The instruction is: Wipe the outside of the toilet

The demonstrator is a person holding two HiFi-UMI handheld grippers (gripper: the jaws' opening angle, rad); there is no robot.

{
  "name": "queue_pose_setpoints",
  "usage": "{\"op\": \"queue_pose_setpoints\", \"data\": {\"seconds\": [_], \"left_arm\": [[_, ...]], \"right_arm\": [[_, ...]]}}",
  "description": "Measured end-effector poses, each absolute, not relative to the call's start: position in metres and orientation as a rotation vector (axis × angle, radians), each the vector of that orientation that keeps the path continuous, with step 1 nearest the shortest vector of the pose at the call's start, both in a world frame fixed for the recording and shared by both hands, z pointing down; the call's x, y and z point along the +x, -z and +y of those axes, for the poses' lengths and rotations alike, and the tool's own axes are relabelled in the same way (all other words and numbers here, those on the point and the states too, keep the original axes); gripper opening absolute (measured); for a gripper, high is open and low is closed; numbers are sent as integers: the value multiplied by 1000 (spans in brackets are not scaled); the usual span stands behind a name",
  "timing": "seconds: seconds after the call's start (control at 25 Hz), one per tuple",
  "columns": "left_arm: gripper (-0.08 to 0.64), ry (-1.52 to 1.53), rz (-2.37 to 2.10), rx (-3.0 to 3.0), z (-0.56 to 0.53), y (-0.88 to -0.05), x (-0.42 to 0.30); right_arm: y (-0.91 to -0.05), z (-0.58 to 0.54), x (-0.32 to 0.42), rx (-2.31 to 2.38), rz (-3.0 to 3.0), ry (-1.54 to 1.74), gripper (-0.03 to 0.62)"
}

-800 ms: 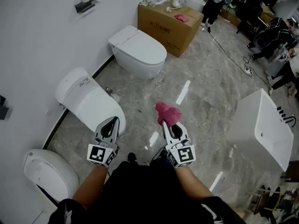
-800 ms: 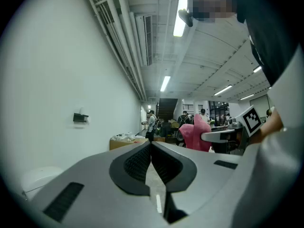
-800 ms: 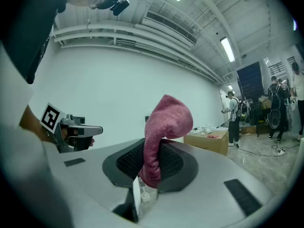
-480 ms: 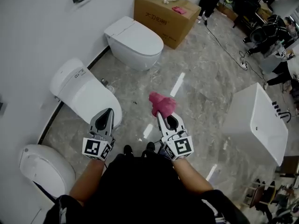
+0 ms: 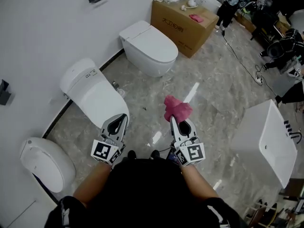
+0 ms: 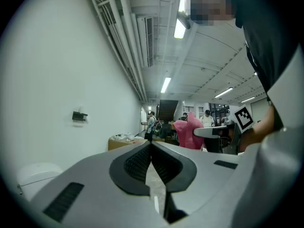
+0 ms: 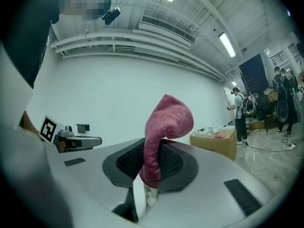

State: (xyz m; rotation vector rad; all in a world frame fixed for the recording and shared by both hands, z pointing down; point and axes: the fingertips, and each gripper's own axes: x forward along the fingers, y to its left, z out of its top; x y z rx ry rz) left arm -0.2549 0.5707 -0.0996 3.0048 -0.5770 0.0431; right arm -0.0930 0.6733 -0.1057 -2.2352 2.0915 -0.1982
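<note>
A row of white toilets stands along the wall. The nearest toilet (image 5: 92,98) sits just ahead of my left gripper (image 5: 121,117), which is shut with nothing between its jaws. My right gripper (image 5: 175,118) is shut on a pink cloth (image 5: 176,109) that bunches up above the jaw tips over the grey marble floor. In the right gripper view the pink cloth (image 7: 164,137) hangs pinched between the black pads. In the left gripper view the jaws (image 6: 151,146) meet, and the pink cloth (image 6: 188,133) shows to the right.
Another toilet (image 5: 149,47) stands further along the wall and a third (image 5: 45,163) at the left near me. A cardboard box (image 5: 183,20) with small items sits beyond. A white tub (image 5: 266,144) is at the right. People and cables are at the far right.
The view has shifted, so the toilets and box sit further right in the frame. Both grippers keep their pose, the right one still holding the pink cloth.
</note>
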Motion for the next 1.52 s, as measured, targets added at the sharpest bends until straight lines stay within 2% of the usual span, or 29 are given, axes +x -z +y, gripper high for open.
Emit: {"op": "queue_pose_setpoints", "data": {"seconds": [0.56,0.84,1.04,1.52], "left_arm": [[14,-21,-831,2877,579,92,-250],[14,-54,-869,2865,567,91,-244],[14,-21,-917,2904,527,107,-221],[14,-59,-905,2890,369,73,-178]], "right_arm": [[80,681,-63,-2085,2279,175,78],[52,667,-49,-2065,2271,308,78],[48,627,-36,-2055,2310,301,78],[54,470,2,-2095,2355,317,78]]}}
